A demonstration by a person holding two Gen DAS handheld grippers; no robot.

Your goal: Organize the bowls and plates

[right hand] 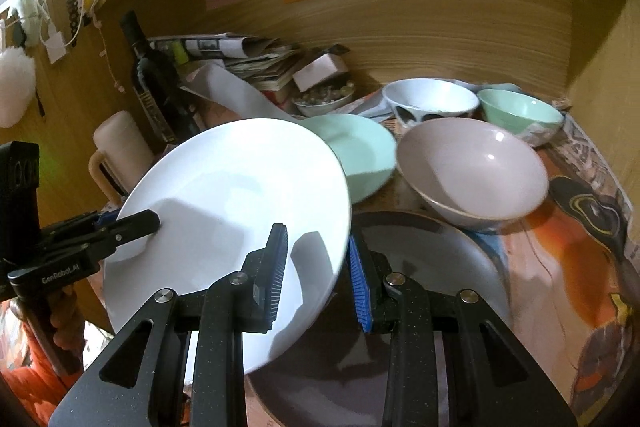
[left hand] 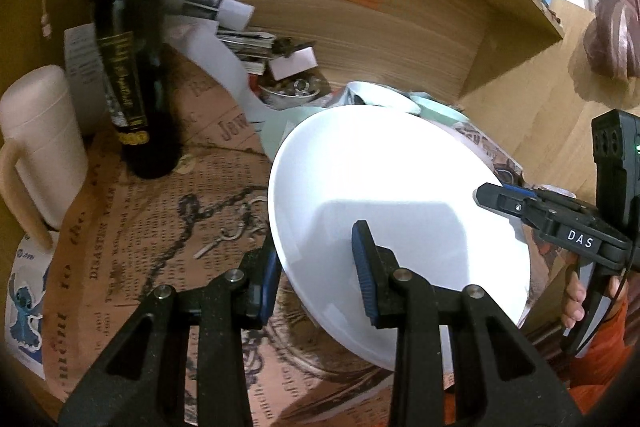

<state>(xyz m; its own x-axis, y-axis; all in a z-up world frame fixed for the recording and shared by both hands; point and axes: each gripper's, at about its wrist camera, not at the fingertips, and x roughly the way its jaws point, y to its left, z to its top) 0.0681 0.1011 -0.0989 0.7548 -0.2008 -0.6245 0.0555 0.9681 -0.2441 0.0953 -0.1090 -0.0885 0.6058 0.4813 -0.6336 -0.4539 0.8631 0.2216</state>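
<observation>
Left gripper [left hand: 316,279]: jaws narrowed onto the rim of the white plate [left hand: 384,211], one blue pad beneath the edge, the other on the upper face; clamped on it.
Right gripper [right hand: 318,277]: clamped likewise on the opposite rim of the white plate [right hand: 232,211], one pad on top, one under the edge.
Left hand pose: gripper angled downward over the printed paper cover [left hand: 160,227]; seen in the right wrist view at the plate's far edge.
Right hand pose: gripper angled downward; fingers [left hand: 576,303] and an orange sleeve [left hand: 600,355] show at the handle.
White plate: lifted and tilted, held between both grippers above a dark plate [right hand: 432,267].
Neighbours: pink bowl [right hand: 472,167] just beside the dark plate; green plate [right hand: 356,151] behind the white one; patterned bowl [right hand: 430,103] and green bowl [right hand: 520,115] further back.
Left side: dark bottle [left hand: 132,67] and cream mug [left hand: 40,143] standing upright.
</observation>
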